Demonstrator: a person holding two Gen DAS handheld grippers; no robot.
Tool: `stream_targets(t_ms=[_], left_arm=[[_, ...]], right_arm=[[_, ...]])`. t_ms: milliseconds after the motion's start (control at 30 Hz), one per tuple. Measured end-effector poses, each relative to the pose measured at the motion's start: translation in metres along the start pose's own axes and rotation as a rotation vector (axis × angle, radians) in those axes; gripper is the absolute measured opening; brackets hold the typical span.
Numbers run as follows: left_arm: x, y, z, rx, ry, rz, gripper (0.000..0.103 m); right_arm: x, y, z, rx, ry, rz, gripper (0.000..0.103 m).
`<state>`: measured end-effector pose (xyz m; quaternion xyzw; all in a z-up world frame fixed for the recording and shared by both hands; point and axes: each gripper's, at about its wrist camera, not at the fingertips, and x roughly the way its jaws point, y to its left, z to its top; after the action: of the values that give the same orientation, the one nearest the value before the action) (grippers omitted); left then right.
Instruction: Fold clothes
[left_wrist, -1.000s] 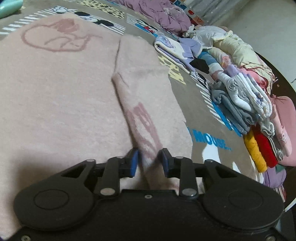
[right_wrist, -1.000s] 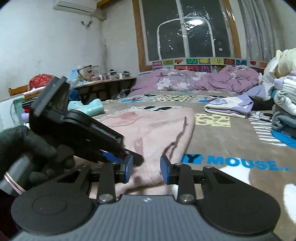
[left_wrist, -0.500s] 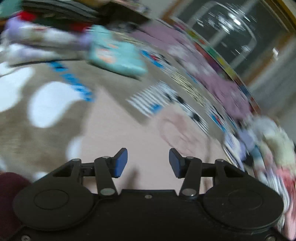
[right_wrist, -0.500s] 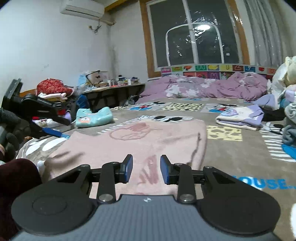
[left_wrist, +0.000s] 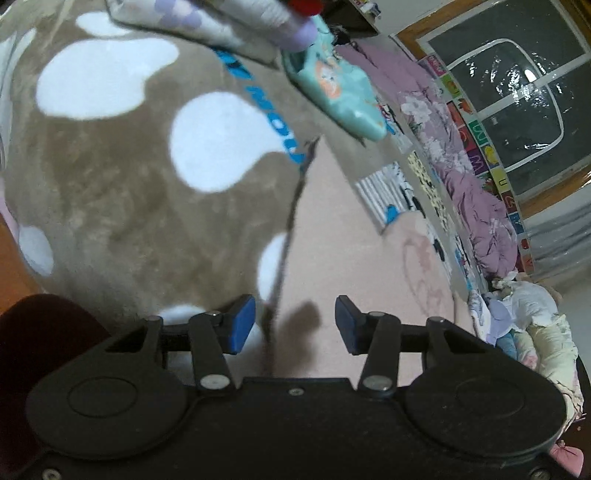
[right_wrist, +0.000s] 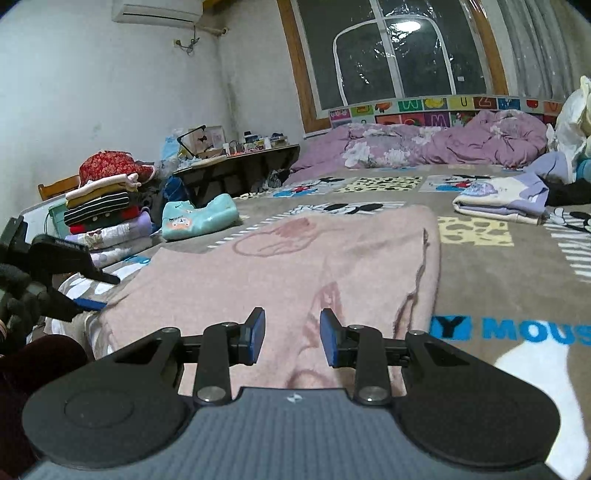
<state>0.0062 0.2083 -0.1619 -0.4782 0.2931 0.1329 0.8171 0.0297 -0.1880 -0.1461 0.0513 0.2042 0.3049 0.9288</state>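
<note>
Dim indoor lighting is illuminating both views. Glare is reflecting off the dark plastic-covered window (right_wrist: 399, 55). Fisheye distortion is bending edges; the left-wrist view is showing motion blur.

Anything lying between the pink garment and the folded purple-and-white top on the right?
Nothing: in the right wrist view only bare printed blanket separates the pink garment from the folded top.

A lived-in bedroom at home: a rumpled purple quilt (right_wrist: 424, 147) lies under a dark window (right_wrist: 399, 51), a cartoon-print blanket (right_wrist: 498, 295) covers the bed, folded clothes (right_wrist: 107, 206) are stacked at the side, and an air conditioner (right_wrist: 159, 11) hangs on the wall.
</note>
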Motion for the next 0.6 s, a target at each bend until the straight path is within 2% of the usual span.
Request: stream_targets(t_ms=[200, 367, 467, 533, 600], left_arm=[[0.010, 0.011, 0.007, -0.068, 0.005, -0.107, 0.043], [0.026, 0.009, 0.013, -0.050, -0.006, -0.168, 0.041], [0.035, 0.005, 0.020, -0.019, -0.014, -0.174, 0.031], [0.039, -0.001, 0.022, 0.010, -0.010, -0.165, 0.009], [0.039, -0.012, 0.020, 0.057, -0.015, -0.176, 0.005]], right_arm=[[0.002, -0.005, -0.003, 0.028, 0.005, -0.001, 0.034], [0.002, -0.013, -0.005, 0.060, 0.005, -0.005, 0.034], [0.004, -0.016, -0.006, 0.069, 0.008, -0.009, 0.034], [0.005, -0.018, -0.006, 0.074, 0.010, -0.010, 0.034], [0.006, -0.019, -0.006, 0.080, 0.009, -0.008, 0.034]])
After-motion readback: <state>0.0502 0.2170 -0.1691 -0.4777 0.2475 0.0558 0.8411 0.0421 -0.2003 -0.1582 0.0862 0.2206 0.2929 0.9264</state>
